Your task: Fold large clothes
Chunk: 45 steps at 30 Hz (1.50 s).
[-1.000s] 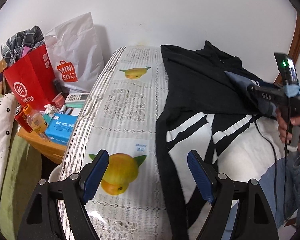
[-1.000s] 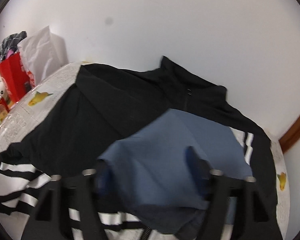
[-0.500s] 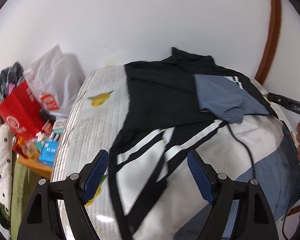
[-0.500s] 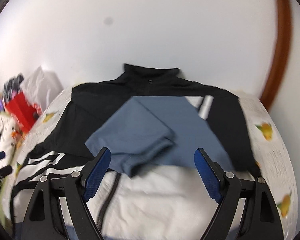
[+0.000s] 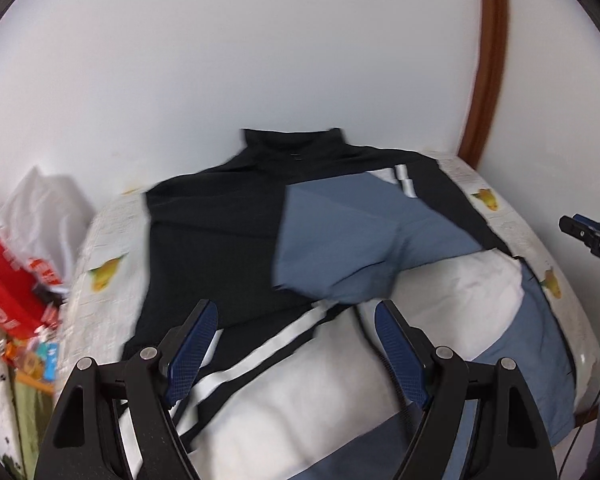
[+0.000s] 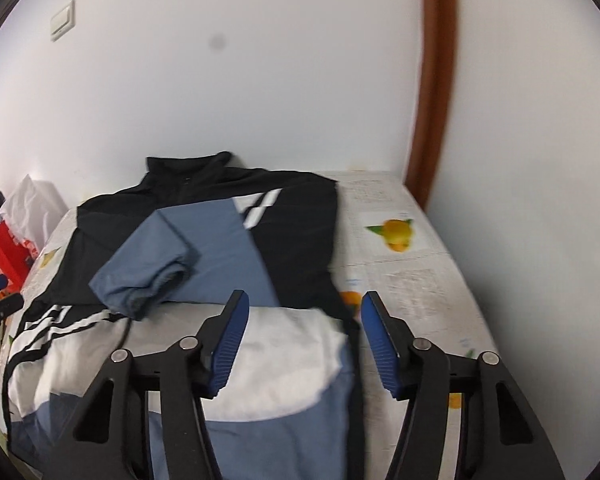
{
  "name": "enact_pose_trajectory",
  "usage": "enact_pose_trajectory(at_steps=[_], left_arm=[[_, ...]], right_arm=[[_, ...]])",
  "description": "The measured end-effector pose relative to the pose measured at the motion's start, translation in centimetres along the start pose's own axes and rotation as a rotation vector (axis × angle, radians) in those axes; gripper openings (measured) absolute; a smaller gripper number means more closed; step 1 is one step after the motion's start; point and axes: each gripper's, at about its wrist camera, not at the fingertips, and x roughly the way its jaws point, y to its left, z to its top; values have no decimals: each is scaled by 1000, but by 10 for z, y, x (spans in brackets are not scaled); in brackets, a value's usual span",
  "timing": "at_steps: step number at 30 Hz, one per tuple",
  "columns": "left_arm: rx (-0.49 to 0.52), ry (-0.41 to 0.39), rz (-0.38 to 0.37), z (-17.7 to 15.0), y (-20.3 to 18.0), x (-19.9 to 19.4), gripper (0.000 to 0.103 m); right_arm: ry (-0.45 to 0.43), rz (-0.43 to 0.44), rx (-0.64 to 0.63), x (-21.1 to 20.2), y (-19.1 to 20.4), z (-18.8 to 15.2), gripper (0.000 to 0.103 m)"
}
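Midway, by the look of it: a jacket (image 5: 228, 240) in black, white and blue lies face up on the table (image 6: 416, 280), collar toward the wall, with one blue sleeve (image 6: 148, 268) already brought in across the chest, its cuff bunched near the middle of the body. The sleeve on the jacket's other side (the black, striped one) cannot be picked out clearly in either view, so whether it has been folded is hard to say. The body itself lies at full length, white panel and blue hem hanging toward the near edge of the table; no crosswise fold is visible.

Both tools hover above the cloth and hold nothing. The left gripper (image 5: 296, 350) is over the striped band on the jacket's left half, its blue fingers (image 5: 192, 350) spread wide with only fabric showing between them. The right gripper (image 6: 300, 340) is over the white panel near the jacket's right edge, fingers (image 6: 380, 344) likewise wide apart and empty.

What is left, as a judgement: tidy the bunched cuff, deal with the remaining sleeve if it is still out, then fold the lower half up toward the collar. The fruit-print cloth covers the table on both sides of the garment; a red bag (image 5: 8, 292) and a white one (image 5: 40, 208) stand off the left end, well apart from the work.
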Motion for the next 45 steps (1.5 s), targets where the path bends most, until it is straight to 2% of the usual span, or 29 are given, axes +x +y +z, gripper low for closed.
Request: enact_pose_trajectory(at_steps=[9,20,24,26,27,28,30,31,33,34,38,42,45], left_arm=[[50,65,-61,23,-43,65,79],[196,161,-59,13,-88,144,79],[197,205,-51,6,-92,165,68],[195,203,-32,5,-94,168,58],[200,199,-18,5,-94,169,53],[206,191,-5,4,-95,168,44],[215,184,-9,6,-93,165,32],[214,180,-13,7,-92,163,27],[193,174,-33,12,-87,154,24],[175,166,-49,15,-82,148,13],[100,99,-79,30,-52,112,12],[-4,14,-47,43,-6,79,11],[-81,-41,4,45,33,62,11]], right_arm=[[-3,-2,25,19,-48,-4,50],[22,20,7,61,-50,-7,49],[45,19,3,72,-50,-13,49],[51,12,-7,74,-48,-15,49],[54,6,-11,75,-48,-16,49],[55,1,-15,75,-47,-17,49],[58,1,-18,73,-46,-17,49],[59,4,-19,72,-44,-17,49],[64,3,-23,67,-40,-17,49],[63,2,-26,65,-38,-16,49],[46,14,-51,51,-22,-12,49],[30,26,-65,45,-1,-6,49],[31,42,-74,48,17,-1,49]])
